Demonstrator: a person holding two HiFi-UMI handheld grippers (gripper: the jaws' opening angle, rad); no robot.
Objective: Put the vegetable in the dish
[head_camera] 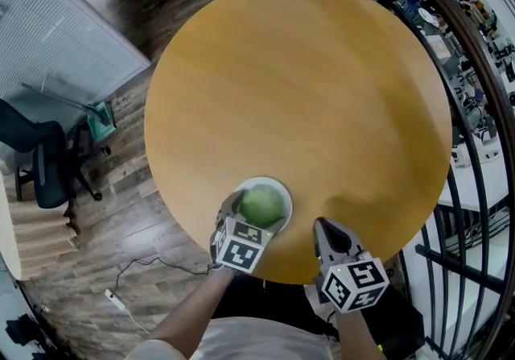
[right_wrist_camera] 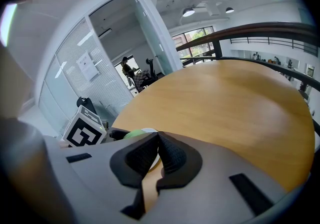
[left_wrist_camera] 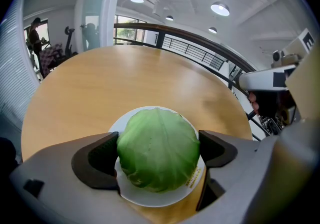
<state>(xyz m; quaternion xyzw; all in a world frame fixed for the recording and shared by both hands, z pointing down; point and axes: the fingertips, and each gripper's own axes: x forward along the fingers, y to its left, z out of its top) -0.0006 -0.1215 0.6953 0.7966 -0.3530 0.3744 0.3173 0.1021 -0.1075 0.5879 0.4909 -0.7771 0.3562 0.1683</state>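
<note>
Grey left gripper [left_wrist_camera: 159, 152] clasps round green cabbage [left_wrist_camera: 158, 140] on round white dish [left_wrist_camera: 150, 200]; release likely comes next, right gripper [right_wrist_camera: 156, 155] pinched together, empty.

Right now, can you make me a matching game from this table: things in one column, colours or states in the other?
1 cabbage
2 dish
3 left gripper
4 right gripper

a white
b jaws together, empty
c green
d jaws closed on the cabbage

Pairs: 1-c, 2-a, 3-d, 4-b.
</note>
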